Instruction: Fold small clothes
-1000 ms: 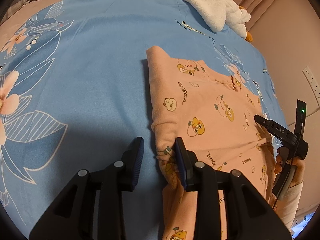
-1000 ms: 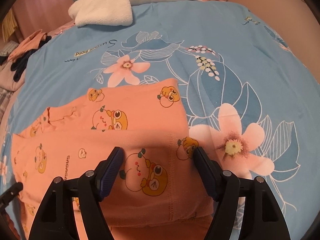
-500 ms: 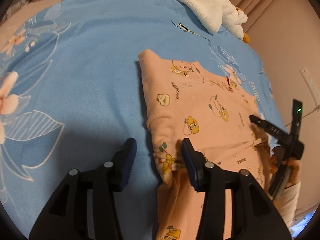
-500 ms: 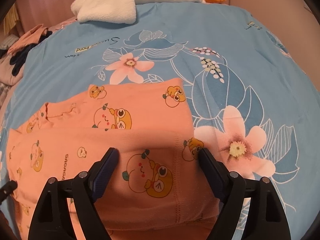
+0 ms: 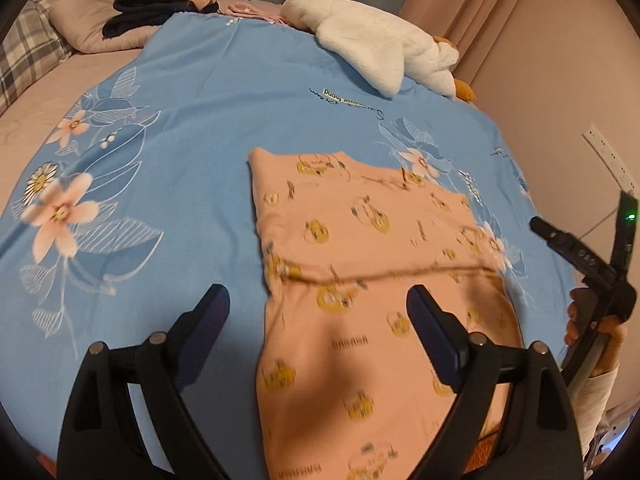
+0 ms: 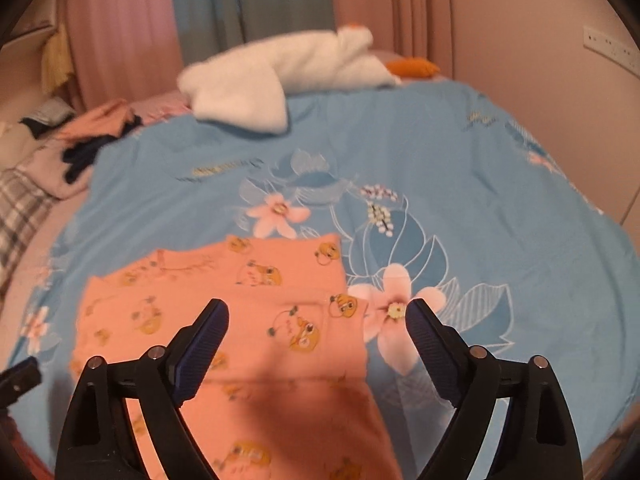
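Observation:
A small pink garment with yellow cartoon prints (image 5: pixel 372 280) lies flat on the blue floral bedsheet (image 5: pixel 168 168), its upper part folded over the lower part. It also shows in the right wrist view (image 6: pixel 256 320). My left gripper (image 5: pixel 320 320) is open and empty, raised above the garment's near left part. My right gripper (image 6: pixel 316 336) is open and empty, raised above the garment's right edge. The right gripper also shows at the right edge of the left wrist view (image 5: pixel 588 264).
A white plush toy (image 5: pixel 380 52) lies at the far end of the bed. A pile of dark and pink clothes (image 5: pixel 160 4) sits on pillows at the far left. A wall (image 5: pixel 560 80) with a socket strip runs along the right side.
Both grippers have lifted up and back from the garment. The left gripper's jaws have opened much wider. The garment stays folded on the sheet.

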The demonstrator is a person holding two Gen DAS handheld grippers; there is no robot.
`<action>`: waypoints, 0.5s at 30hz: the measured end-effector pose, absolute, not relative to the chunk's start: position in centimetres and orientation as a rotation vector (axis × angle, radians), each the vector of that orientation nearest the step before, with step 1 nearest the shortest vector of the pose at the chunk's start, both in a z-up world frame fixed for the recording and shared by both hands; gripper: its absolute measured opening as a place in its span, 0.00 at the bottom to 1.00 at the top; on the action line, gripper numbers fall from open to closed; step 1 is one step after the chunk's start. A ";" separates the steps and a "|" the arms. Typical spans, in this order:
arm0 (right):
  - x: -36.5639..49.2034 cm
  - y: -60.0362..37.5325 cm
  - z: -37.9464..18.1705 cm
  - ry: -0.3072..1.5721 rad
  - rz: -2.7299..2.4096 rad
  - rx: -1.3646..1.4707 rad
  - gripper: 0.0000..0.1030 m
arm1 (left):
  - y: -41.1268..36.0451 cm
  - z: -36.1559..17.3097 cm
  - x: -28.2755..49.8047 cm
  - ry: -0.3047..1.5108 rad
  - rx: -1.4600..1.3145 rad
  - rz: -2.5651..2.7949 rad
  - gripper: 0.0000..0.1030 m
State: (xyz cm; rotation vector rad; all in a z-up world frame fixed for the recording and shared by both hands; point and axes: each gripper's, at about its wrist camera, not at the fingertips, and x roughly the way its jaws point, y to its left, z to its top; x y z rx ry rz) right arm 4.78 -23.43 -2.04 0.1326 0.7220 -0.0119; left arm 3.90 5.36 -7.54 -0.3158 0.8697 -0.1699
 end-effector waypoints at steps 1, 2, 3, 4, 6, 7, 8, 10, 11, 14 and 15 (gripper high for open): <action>4.1 -23.6 -1.7 0.712 0.000 0.138 0.88 | 5.2 -7.6 3.2 0.870 -0.312 -0.163 0.88; 3.3 -23.8 -1.4 0.704 0.012 0.143 0.88 | 5.0 -7.7 2.6 0.872 -0.309 -0.160 0.88; 2.5 -23.9 -1.2 0.696 0.026 0.147 0.88 | 4.9 -7.8 1.9 0.875 -0.304 -0.155 0.88; 1.8 -24.0 -1.1 0.689 0.040 0.151 0.88 | 4.7 -7.9 1.3 0.876 -0.302 -0.151 0.88; 0.3 -24.1 -1.2 0.686 0.053 0.156 0.88 | 4.5 -8.1 -0.3 0.875 -0.305 -0.144 0.88; -0.4 -24.2 -1.4 0.686 0.058 0.156 0.88 | 4.4 -8.2 -1.0 0.875 -0.308 -0.143 0.88; -1.0 -24.2 -1.7 0.686 0.060 0.155 0.88 | 4.3 -8.5 -1.6 0.875 -0.312 -0.145 0.88; -2.4 -24.2 -2.2 0.688 0.064 0.144 0.88 | 4.0 -9.0 -2.9 0.882 -0.319 -0.146 0.88; -3.1 -24.2 -2.4 0.688 0.066 0.136 0.88 | 3.9 -9.4 -3.6 0.887 -0.329 -0.148 0.88; -5.5 -24.2 -3.0 0.688 0.061 0.106 0.88 | 3.7 -10.3 -5.0 0.900 -0.356 -0.155 0.87; -6.1 -24.3 -3.3 0.694 0.060 0.104 0.88 | 3.7 -10.7 -5.5 0.905 -0.367 -0.156 0.87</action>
